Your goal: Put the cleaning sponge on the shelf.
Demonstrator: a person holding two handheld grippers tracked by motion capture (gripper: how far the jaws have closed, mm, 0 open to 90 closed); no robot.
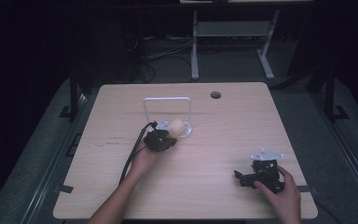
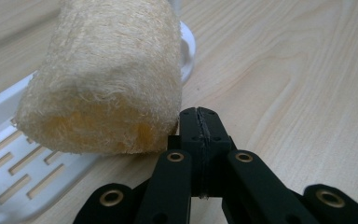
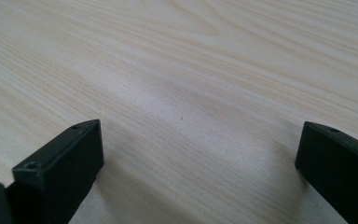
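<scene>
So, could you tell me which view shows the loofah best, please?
The left gripper view: the loofah is close, its fibres clear, resting on the white rack. The high view shows a small pale blob; the right gripper view looks at bare table.

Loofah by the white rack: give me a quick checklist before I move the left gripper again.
1. Left gripper shut with nothing between its jaws: ok, they meet edge to edge beside the loofah.
2. Loofah free of the gripper: cannot tell; it lies right against the jaw tips.
3. Loofah resting on the white rack: ok, it lies on the slotted base with its near end overhanging the edge.
4. Right gripper out of the way: ok, open over bare table, far from the rack.
5. Rack's upright frame standing: ok in the high view.
</scene>
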